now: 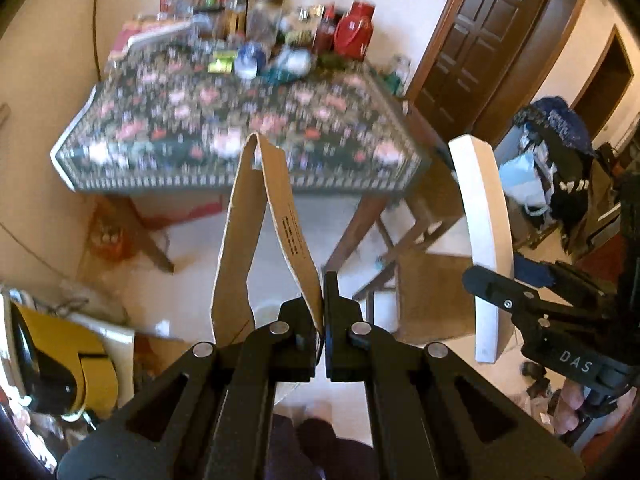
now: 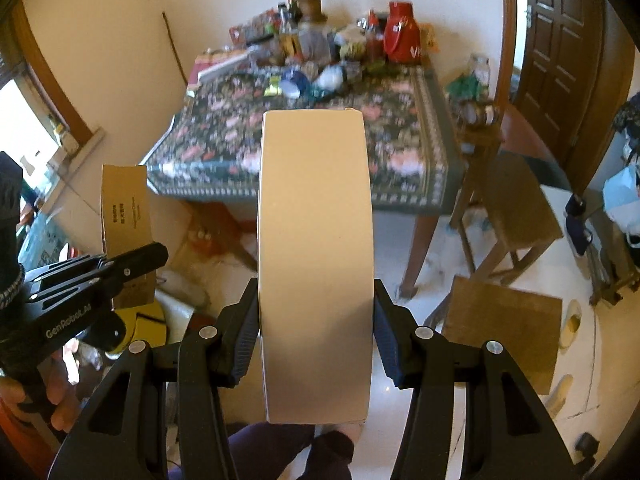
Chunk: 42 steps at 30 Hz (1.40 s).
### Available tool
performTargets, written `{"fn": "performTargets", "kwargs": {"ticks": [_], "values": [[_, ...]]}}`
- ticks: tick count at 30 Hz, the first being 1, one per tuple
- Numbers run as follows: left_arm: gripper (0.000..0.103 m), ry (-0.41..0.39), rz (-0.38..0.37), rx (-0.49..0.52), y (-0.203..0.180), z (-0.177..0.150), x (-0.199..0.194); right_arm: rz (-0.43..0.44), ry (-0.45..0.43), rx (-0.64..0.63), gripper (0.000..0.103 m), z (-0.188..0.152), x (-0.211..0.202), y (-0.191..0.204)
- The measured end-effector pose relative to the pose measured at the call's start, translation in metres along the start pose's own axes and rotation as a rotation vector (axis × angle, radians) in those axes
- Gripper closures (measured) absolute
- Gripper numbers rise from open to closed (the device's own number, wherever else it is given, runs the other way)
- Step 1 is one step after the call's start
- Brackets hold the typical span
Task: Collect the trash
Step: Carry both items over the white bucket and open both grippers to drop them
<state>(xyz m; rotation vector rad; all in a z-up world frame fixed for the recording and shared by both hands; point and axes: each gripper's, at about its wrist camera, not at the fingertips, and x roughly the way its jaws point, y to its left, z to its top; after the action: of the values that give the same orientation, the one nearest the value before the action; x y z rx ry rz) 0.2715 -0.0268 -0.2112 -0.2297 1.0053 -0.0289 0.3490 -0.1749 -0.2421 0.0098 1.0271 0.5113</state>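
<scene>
My left gripper is shut on a folded brown cardboard strip that stands up in front of the camera; the strip also shows in the right wrist view. My right gripper is shut on a long white box, gripped by its two sides. The white box shows edge-on in the left wrist view, with the right gripper holding it. Both grippers are held above the floor in front of a table with a floral cloth.
The table carries bottles, a red jug and packets at its far side. Wooden stools stand right of it. A dark door is at the back right. A yellow object and clutter lie on the floor at left.
</scene>
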Motion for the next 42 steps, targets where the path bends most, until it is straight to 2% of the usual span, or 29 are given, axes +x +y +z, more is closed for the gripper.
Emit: {"fn": "performTargets", "kwargs": {"ticks": [4, 13, 22, 29, 32, 34, 35, 42], "values": [[0.101, 0.090, -0.002, -0.009, 0.015, -0.020, 0.035, 0.002, 0.060, -0.020, 0.055, -0.016, 0.028, 0.003], [0.101, 0.239, 0.004, 0.000, 0.064, -0.061, 0.140, -0.005, 0.239, 0.020, 0.055, -0.068, 0.132, 0.003], [0.101, 0.309, 0.014, -0.068, 0.124, -0.109, 0.258, -0.015, 0.346, 0.030, 0.055, -0.124, 0.253, -0.009], [0.101, 0.338, 0.007, -0.138, 0.158, -0.136, 0.337, -0.019, 0.390, -0.015, 0.054, -0.154, 0.338, -0.020], [0.101, 0.347, 0.011, -0.138, 0.166, -0.145, 0.362, 0.036, 0.385, -0.006, 0.050, -0.161, 0.362, -0.024], [0.101, 0.362, 0.006, -0.144, 0.169, -0.151, 0.376, 0.032, 0.384, 0.001, 0.034, -0.160, 0.372, -0.024], [0.101, 0.371, 0.003, -0.147, 0.169, -0.154, 0.383, 0.001, 0.387, 0.002, 0.034, -0.162, 0.377, -0.027], [0.101, 0.436, -0.051, -0.131, 0.154, -0.161, 0.421, -0.021, 0.423, 0.058, 0.034, -0.167, 0.381, -0.043]]}}
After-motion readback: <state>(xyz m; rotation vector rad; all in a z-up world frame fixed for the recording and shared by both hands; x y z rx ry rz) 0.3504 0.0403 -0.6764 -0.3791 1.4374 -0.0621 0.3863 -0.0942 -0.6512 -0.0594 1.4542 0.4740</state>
